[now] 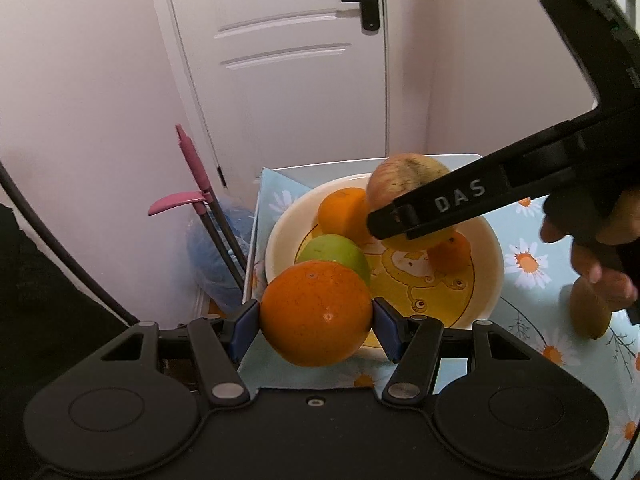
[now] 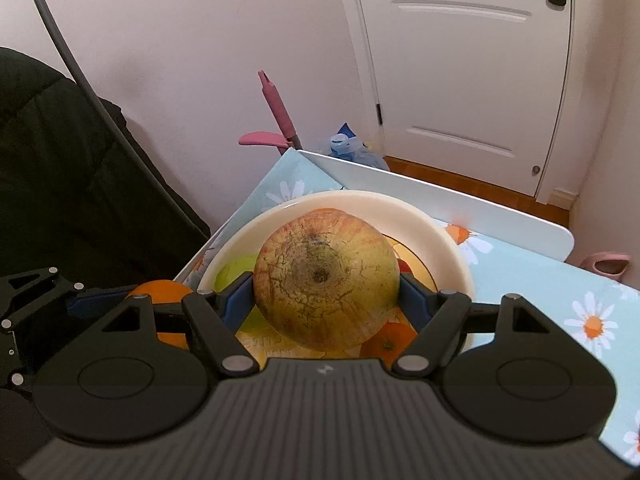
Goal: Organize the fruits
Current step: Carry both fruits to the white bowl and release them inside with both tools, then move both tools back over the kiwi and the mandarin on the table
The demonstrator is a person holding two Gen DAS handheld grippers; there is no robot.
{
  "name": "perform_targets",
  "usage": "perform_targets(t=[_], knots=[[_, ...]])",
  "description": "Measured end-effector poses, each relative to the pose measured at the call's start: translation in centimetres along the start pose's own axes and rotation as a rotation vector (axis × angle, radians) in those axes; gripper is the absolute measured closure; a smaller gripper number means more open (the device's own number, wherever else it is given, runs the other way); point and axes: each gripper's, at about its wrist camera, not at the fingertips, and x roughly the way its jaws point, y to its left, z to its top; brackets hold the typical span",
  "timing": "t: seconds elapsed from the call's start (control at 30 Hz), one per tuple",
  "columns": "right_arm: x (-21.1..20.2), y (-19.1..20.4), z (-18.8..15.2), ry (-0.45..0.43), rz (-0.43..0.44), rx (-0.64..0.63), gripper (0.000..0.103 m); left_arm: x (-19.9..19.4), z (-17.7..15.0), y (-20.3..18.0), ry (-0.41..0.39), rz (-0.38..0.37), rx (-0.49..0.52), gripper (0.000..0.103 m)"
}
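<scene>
My left gripper (image 1: pixel 316 316) is shut on a large orange (image 1: pixel 316 312) and holds it at the near rim of a cream bowl (image 1: pixel 280 236). In the bowl lie a green fruit (image 1: pixel 336 250), an orange (image 1: pixel 344 212) and a small orange (image 1: pixel 452 254). My right gripper (image 2: pixel 326 294) is shut on a yellow-red russeted apple (image 2: pixel 326 280) and holds it above the bowl (image 2: pixel 440 232). In the left wrist view that apple (image 1: pixel 404 178) hangs over the bowl's far side. A kiwi (image 1: pixel 588 314) lies on the table to the right.
The bowl stands on a daisy-patterned blue tablecloth (image 2: pixel 540 292) on a white table (image 2: pixel 460 208). A pink-handled dustpan and broom (image 1: pixel 192 184) and a blue bag (image 1: pixel 216 256) stand left of the table. A white door (image 1: pixel 280 60) is behind.
</scene>
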Motion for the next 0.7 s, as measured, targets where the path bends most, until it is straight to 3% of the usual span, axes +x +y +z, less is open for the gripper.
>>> perform_targets(t=[0.13,0.23,0.7], knots=[[0.4,-0.3,-0.2,0.002,0.001,0.015,0.011,0.3,0.0,-0.2,0.004,-0.020,0.012,0.038],[-0.5,-0.8,0.0,-0.057,0.017,0.034,0.000,0.5,0.1,-0.4,0.008,-0.029,0.015,0.038],[-5.3,-4.0,-0.4,-0.083,-0.034,0.090,0.000,0.7,0.3,-2.2,0.011,-0.017,0.009,0.038]])
